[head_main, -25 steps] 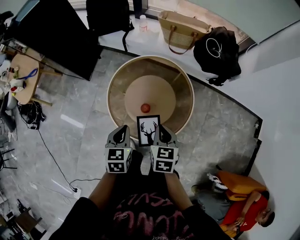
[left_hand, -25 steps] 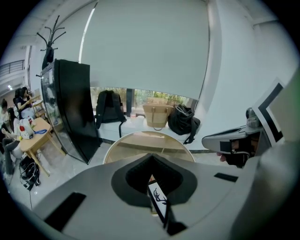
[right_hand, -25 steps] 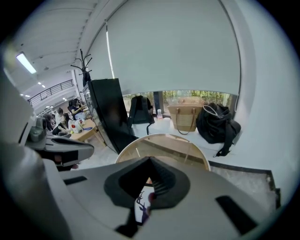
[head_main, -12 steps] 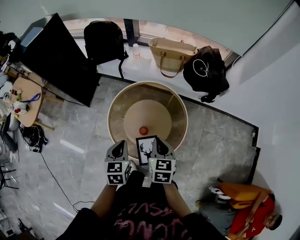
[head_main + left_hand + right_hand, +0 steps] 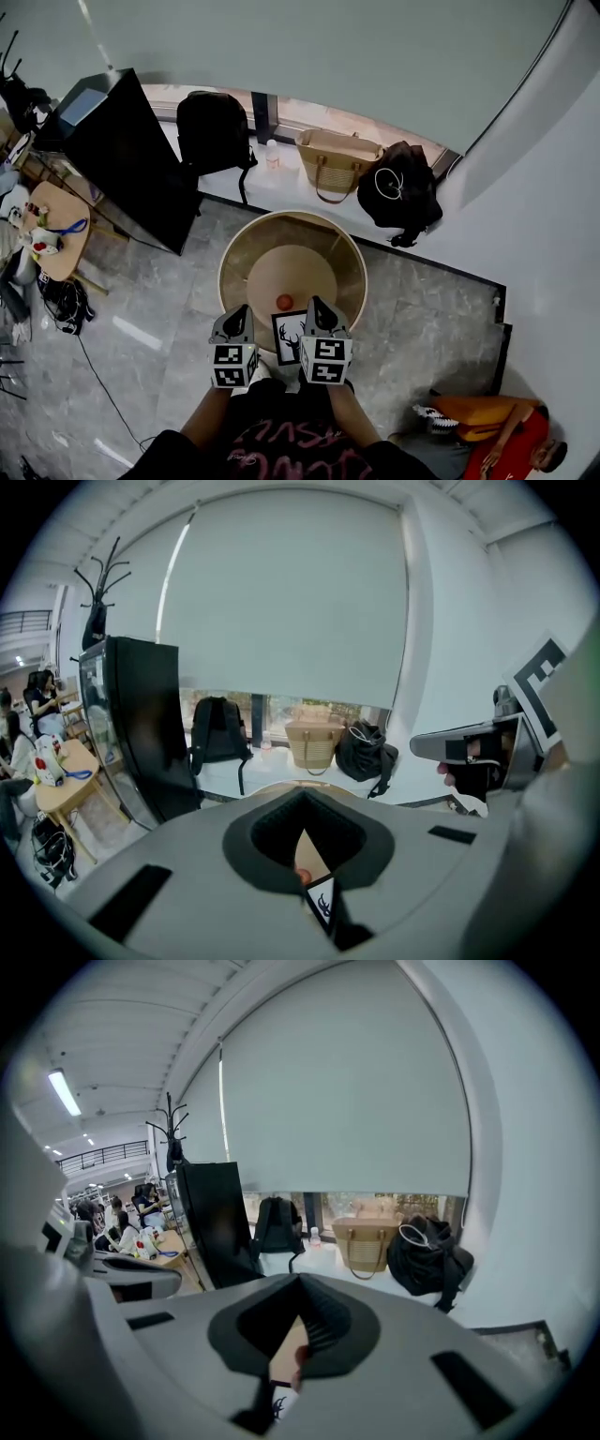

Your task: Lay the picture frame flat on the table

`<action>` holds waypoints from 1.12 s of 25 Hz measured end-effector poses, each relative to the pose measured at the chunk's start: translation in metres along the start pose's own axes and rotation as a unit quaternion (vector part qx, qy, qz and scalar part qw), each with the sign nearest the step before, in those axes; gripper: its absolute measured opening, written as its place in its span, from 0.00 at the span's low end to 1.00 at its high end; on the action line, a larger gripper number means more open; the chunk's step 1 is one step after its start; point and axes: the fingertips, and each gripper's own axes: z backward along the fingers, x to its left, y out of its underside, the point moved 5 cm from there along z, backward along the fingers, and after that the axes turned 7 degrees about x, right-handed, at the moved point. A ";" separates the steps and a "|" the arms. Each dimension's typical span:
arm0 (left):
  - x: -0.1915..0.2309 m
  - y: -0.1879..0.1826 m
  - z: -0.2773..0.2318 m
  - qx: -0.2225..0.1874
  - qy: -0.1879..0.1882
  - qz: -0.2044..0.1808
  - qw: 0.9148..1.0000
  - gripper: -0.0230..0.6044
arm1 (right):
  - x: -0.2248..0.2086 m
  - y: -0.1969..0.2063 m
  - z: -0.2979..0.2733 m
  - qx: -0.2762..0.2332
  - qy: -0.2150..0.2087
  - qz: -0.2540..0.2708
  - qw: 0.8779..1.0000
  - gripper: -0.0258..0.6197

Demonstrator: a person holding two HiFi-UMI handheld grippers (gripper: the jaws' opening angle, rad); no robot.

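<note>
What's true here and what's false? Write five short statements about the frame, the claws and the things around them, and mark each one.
1. The picture frame is between the left claw and the right claw. True.
2. The print in the frame shows a sailboat. False: it shows a deer's head with antlers.
3. A small orange ball lies on the round table. True.
4. The woven tote bag sits on the table. False: it sits on the window ledge, between the black backpack and the black bag.
5. The frame is at the table's far edge, by the window. False: it is at the near edge, by the person.
</note>
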 end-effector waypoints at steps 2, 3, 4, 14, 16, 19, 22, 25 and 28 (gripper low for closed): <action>0.003 -0.006 0.007 -0.011 0.001 -0.003 1.000 0.05 | 0.004 -0.009 0.007 -0.012 0.004 0.004 1.000 0.07; 0.005 -0.011 0.008 -0.017 0.001 -0.004 1.000 0.05 | 0.005 -0.015 0.008 -0.019 0.006 0.005 1.000 0.07; 0.008 -0.016 0.009 -0.023 0.000 -0.004 1.000 0.05 | 0.006 -0.021 0.009 -0.025 0.008 0.006 1.000 0.07; 0.017 -0.071 0.035 -0.078 0.009 -0.027 0.997 0.05 | 0.023 -0.064 0.035 -0.066 0.014 0.026 0.997 0.07; 0.019 -0.077 0.041 -0.086 0.008 -0.028 0.996 0.05 | 0.024 -0.070 0.040 -0.074 0.017 0.027 0.997 0.07; 0.022 -0.088 0.052 -0.098 0.013 -0.014 0.995 0.05 | 0.025 -0.081 0.049 -0.084 0.022 0.028 0.996 0.07; 0.022 -0.110 0.067 -0.120 0.018 -0.018 0.992 0.05 | 0.023 -0.100 0.061 -0.103 0.025 0.026 0.994 0.07; 0.022 -0.126 0.074 -0.137 0.018 -0.016 0.990 0.05 | 0.020 -0.116 0.069 -0.120 0.030 0.029 0.992 0.07; 0.024 -0.138 0.077 -0.150 0.026 -0.004 0.988 0.05 | 0.018 -0.127 0.075 -0.130 0.033 0.030 0.991 0.07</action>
